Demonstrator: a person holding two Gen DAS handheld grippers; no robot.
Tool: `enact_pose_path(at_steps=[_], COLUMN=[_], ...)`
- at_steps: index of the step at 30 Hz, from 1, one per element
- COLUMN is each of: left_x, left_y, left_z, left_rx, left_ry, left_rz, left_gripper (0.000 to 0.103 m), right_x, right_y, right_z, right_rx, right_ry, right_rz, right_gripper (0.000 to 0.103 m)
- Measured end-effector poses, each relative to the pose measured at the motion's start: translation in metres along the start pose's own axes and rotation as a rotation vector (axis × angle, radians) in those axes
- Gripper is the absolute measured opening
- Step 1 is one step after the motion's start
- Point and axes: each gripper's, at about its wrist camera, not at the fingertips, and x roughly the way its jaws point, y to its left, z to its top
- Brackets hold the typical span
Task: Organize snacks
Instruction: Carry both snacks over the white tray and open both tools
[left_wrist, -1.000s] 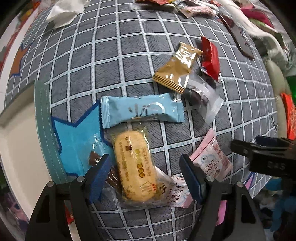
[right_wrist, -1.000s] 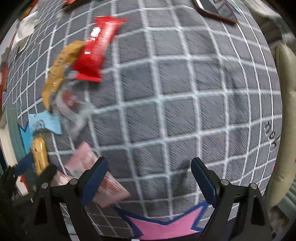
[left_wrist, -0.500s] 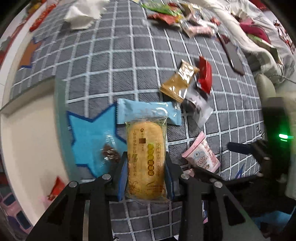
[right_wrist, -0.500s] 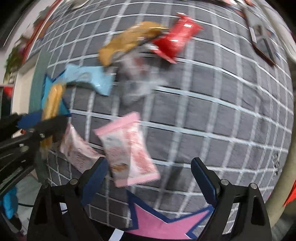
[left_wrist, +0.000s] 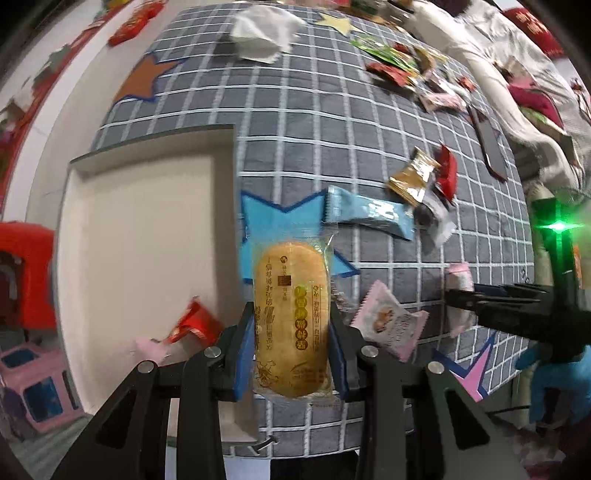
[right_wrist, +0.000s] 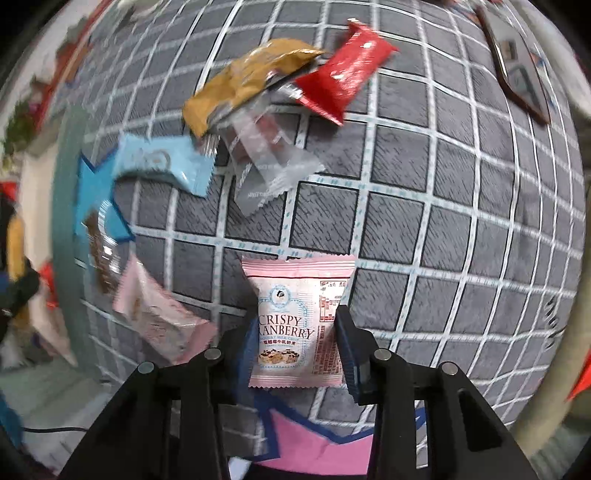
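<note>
My left gripper (left_wrist: 293, 339) is shut on a yellow cake packet (left_wrist: 291, 314) and holds it above the grey checked mat, just right of a cream tray (left_wrist: 147, 229). My right gripper (right_wrist: 295, 347) is shut on a pink Crispy Cranberry packet (right_wrist: 299, 321); it also shows at the right of the left wrist view (left_wrist: 465, 299). On the mat lie a light blue packet (right_wrist: 162, 166), a gold packet (right_wrist: 243, 77), a red packet (right_wrist: 343, 70), a clear packet (right_wrist: 266, 155) and a second pink packet (right_wrist: 159, 314).
The tray holds a red wrapper (left_wrist: 192, 325) and a pink one at its near edge. A white crumpled bag (left_wrist: 262, 37) and more wrappers (left_wrist: 406, 70) lie at the far side. A dark phone (left_wrist: 489, 147) lies at the right, by bedding.
My left gripper lifted the yellow cake packet and carried it towards the tray. My right gripper closed on the pink Crispy Cranberry packet.
</note>
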Motion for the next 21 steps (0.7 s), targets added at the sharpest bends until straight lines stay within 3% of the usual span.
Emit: enact_pose_path(at_steps=[7, 17, 21], left_x=[-0.010, -0.016, -0.016], left_y=[0.034, 0.075, 0.093], left_z=[-0.005, -0.019, -0.028], left_rx=[-0.086, -0.173, -0.208], left_ry=[-0.029, -0.048, -0.041], left_rz=[0.022, 0.059, 0.071], left_gripper=[0.038, 0.038, 0.038], right_x=[-0.030, -0.058, -0.051], right_y=[0.012, 0.130, 0.179], right_z=[0.008, 0.034, 0.048], right_rx=[-0.022, -0.227, -0.291], right_ry=[-0.040, -0.058, -0.043], right_rz=[0.091, 0.185, 0.227], right_gripper=[0.041, 0.042, 0.042])
